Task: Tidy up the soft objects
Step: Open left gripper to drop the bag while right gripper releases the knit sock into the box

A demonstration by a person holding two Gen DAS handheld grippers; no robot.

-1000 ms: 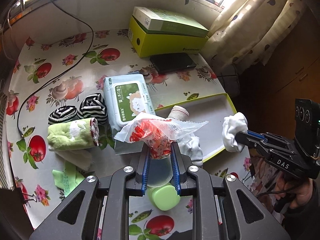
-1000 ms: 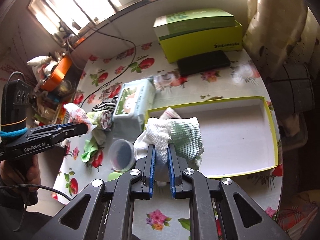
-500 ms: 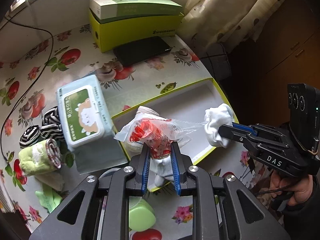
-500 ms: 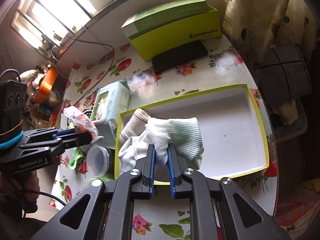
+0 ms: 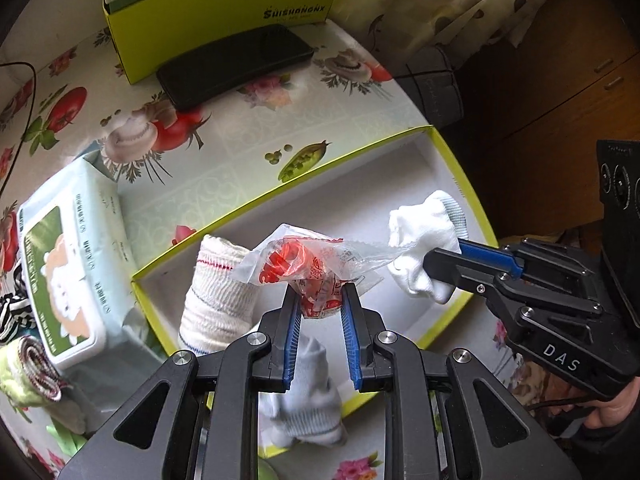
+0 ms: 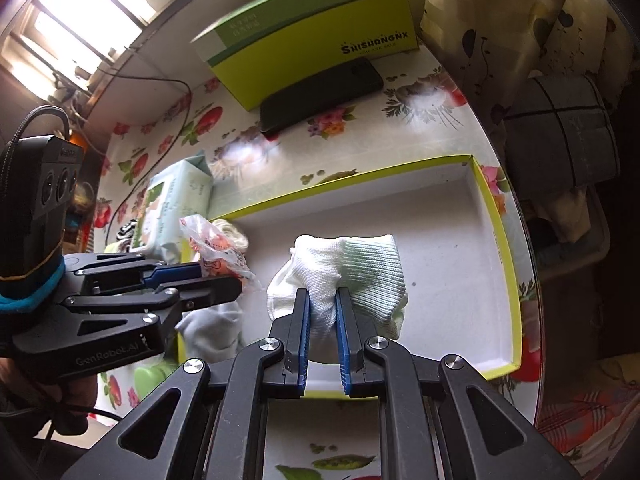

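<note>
While poised over the yellow-rimmed tray (image 5: 460, 168), left wrist view: left gripper (image 5: 320, 312) clamps a crinkled red-printed plastic packet (image 5: 304, 264); rolled cloth (image 5: 218, 292) lies inside | right wrist view: right gripper (image 6: 323, 312) pinches a white-green sock (image 6: 352, 276) above the tray floor.

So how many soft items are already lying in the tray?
2: a rolled cloth at the left end of the tray and a white sock by its near edge. The grippers may hide more.
</note>
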